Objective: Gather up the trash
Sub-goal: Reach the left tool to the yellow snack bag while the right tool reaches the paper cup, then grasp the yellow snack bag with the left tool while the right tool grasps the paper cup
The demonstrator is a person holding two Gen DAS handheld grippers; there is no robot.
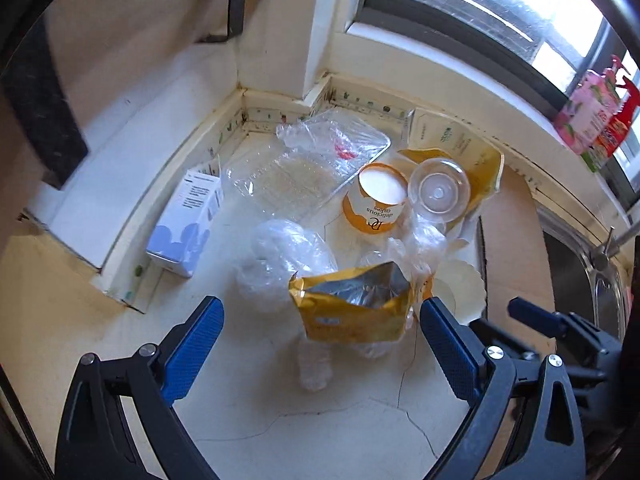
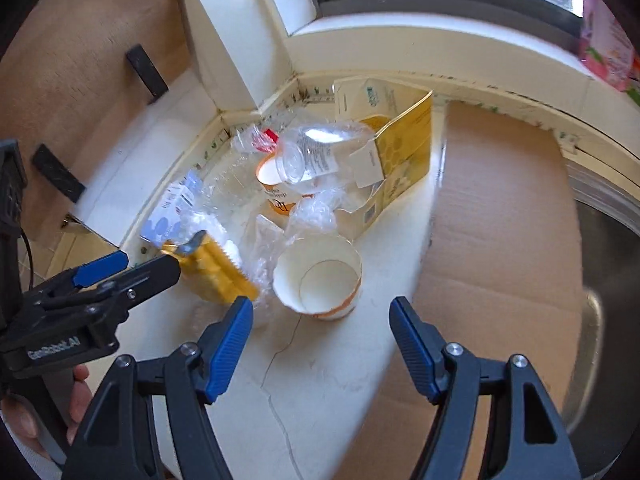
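Gold foil pouch (image 1: 352, 308) between spread fingers of left hand-held gripper (image 1: 322, 332), ungripped; right hand-held gripper (image 2: 322, 320) wide, lined on paper cup (image 2: 320, 276).

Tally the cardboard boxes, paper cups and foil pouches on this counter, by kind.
Cardboard boxes: 2 (blue-and-white box, yellow box)
Paper cups: 2 (orange-banded cup, cup on its side)
Foil pouches: 1 (gold pouch)
Total: 5

We saw right gripper (image 2: 322, 312) spread wide, paper cup (image 2: 318, 276) at twelve o'clock; left gripper (image 2: 152, 262) at nine, against gold pouch (image 2: 216, 268).
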